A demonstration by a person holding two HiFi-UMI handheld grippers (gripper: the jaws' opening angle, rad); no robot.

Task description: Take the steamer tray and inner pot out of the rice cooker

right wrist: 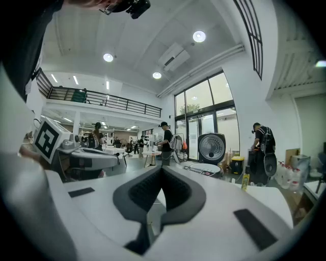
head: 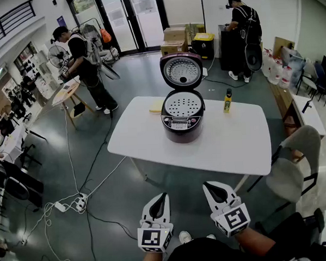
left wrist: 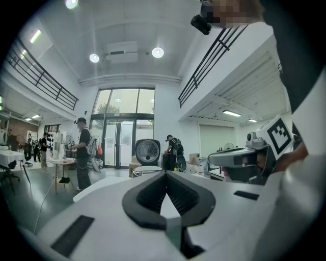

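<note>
A dark maroon rice cooker (head: 183, 123) stands on the white table (head: 229, 145) with its lid (head: 181, 70) swung up. A perforated white steamer tray (head: 183, 105) sits in its top; the inner pot is hidden under it. My left gripper (head: 159, 201) and right gripper (head: 214, 191) hover low in the head view, well short of the table, both shut and empty. In the left gripper view the cooker (left wrist: 146, 153) shows far ahead beyond my left gripper (left wrist: 165, 176). The right gripper view has the cooker (right wrist: 210, 153) ahead beyond my right gripper (right wrist: 162, 171).
A small yellow bottle (head: 227, 101) and a yellow flat item (head: 156, 106) lie on the table. A grey chair (head: 290, 169) stands at the table's right. Cables and a power strip (head: 74, 203) lie on the floor at left. Two people (head: 86, 66) work farther back.
</note>
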